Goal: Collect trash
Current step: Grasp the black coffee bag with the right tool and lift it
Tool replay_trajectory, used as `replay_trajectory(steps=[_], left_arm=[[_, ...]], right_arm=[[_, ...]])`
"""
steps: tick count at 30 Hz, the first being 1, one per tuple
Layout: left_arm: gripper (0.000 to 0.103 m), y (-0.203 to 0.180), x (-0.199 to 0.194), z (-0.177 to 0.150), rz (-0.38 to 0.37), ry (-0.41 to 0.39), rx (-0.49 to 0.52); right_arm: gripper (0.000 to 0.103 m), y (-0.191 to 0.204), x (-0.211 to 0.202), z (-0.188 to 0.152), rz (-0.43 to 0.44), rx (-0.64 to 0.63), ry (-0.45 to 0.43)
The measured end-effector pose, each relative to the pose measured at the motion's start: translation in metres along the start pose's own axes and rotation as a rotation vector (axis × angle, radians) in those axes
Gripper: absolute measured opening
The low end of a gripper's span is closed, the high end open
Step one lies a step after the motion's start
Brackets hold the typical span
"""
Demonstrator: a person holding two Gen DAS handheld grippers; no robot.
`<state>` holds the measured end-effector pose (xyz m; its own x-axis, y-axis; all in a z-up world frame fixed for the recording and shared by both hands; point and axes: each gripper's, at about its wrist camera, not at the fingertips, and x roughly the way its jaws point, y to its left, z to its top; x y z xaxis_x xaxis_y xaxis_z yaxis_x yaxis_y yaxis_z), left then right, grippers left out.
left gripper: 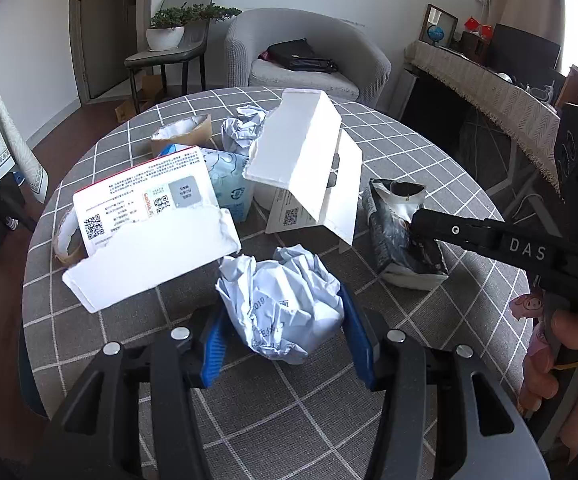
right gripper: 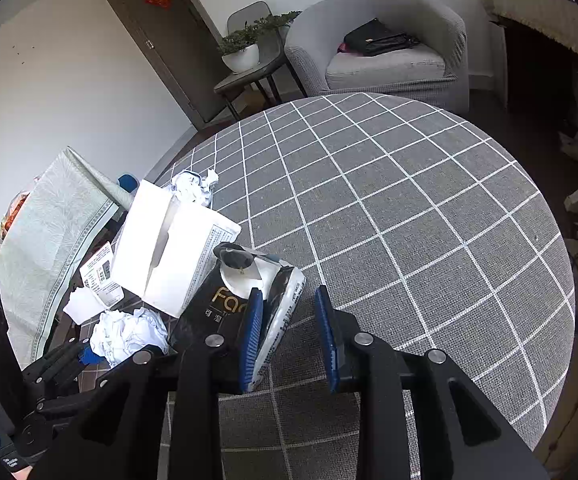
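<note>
Low in the left wrist view, the left gripper jaws straddle one crumpled paper ball, grip unclear, while only the right wrist view shows the right gripper spread beside the black pouch on the bench.

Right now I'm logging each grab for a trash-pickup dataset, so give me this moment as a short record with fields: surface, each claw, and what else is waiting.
surface: round table with grey checked cloth
left claw: open, pads on either side of a crumpled paper ball; firm contact cannot be told
right claw: open, one pad against a torn black packet
other trash: torn white boxes, cardboard roll, blue tissue pack, second paper ball
</note>
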<state>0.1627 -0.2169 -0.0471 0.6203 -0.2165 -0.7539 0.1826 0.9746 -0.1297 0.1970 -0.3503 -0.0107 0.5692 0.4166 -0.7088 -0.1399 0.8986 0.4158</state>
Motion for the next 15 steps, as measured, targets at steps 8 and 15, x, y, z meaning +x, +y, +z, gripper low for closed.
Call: replay_trajectory(steps=[8, 15], left_arm=[[0.054, 0.000, -0.003, -0.001, -0.004, -0.004, 0.001], [0.054, 0.000, -0.020, 0.001, -0.027, -0.028, 0.004]], right_arm=[[0.007, -0.005, 0.000, 0.001, 0.101, 0.073, 0.001], [0.005, 0.009, -0.018, 0.008, 0.037, 0.030, -0.037]])
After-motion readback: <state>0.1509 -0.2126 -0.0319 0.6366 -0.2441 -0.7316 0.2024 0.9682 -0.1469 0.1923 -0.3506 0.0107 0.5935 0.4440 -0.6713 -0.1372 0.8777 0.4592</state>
